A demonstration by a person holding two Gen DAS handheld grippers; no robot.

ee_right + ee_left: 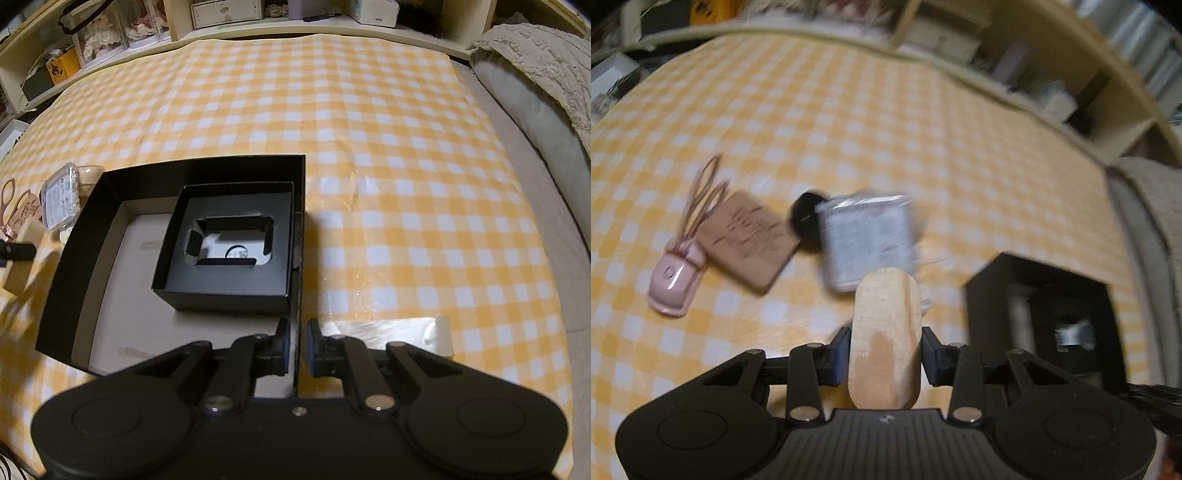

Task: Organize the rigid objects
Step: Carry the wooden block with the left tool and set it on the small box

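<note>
I work over a big table under a yellow and white checked cloth. Near its front edge sits a large open black cardboard box with a smaller black box tucked in its far right corner. My right gripper has its two fingers pinched together on the big box's thin right wall, and I think that keeps the box from sliding. My left gripper is clamped on a flat pale wooden block with rounded ends. The block stands up between the fingers, with its top poking out past the tips and its bottom end back near the gripper body. It looks stiff, light and smooth, so I judge it will not bend or break, but it could slip; the flat side faces are the best place to squeeze. Toward the cloth's left edge lie a clear plastic packet, a brown tag, a small round black thing and a little pink plastic car-shaped charm with a looped cord.
</note>
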